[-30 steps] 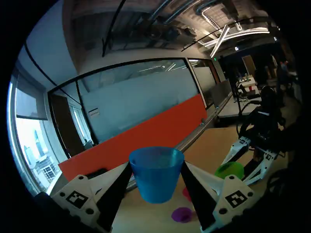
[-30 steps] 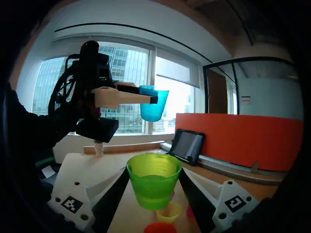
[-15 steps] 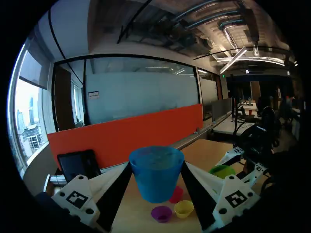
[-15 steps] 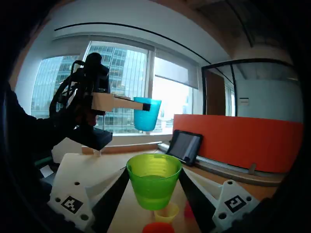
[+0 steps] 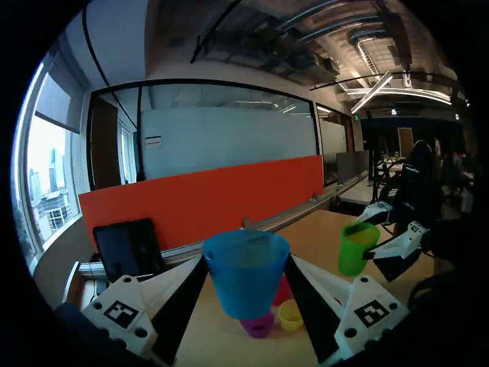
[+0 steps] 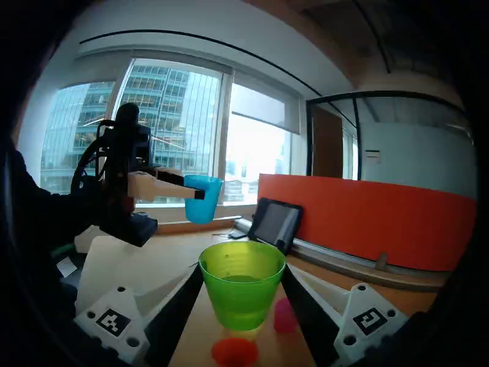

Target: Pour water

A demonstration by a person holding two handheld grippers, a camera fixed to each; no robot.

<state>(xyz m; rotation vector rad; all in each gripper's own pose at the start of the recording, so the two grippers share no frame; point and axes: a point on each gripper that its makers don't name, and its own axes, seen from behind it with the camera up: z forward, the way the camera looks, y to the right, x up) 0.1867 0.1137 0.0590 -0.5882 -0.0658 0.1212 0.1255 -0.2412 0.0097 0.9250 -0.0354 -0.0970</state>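
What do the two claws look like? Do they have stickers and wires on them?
Both the left claw and right claw have white fingers with black inner pads, each finger carrying a square black-and-white marker. Seen from the right gripper view, the left one has a black body with looping black cables, held by a dark sleeve.

**Left gripper view.** The blue cup [image 5: 246, 272] fills the gap between the left gripper [image 5: 246, 263] fingers.
- 6 o'clock: a purple cup [image 5: 258, 324] and a yellow cup [image 5: 290, 315] stand close together on the table [image 5: 318, 229].
- 3 o'clock: the right gripper [image 5: 365, 235], clamping the green cup [image 5: 353, 257], blocks passage. Bare table lies between the two cups.
- 9 o'clock: a tablet [image 5: 128, 248] stands before the orange partition [image 5: 202, 196], which closes the table's far edge.

**Right gripper view.**
- 6 o'clock: a red cup [image 6: 234, 352] and a pink cup [image 6: 283, 315] sit below the green cup.
- 9 o'clock: the table is bare.
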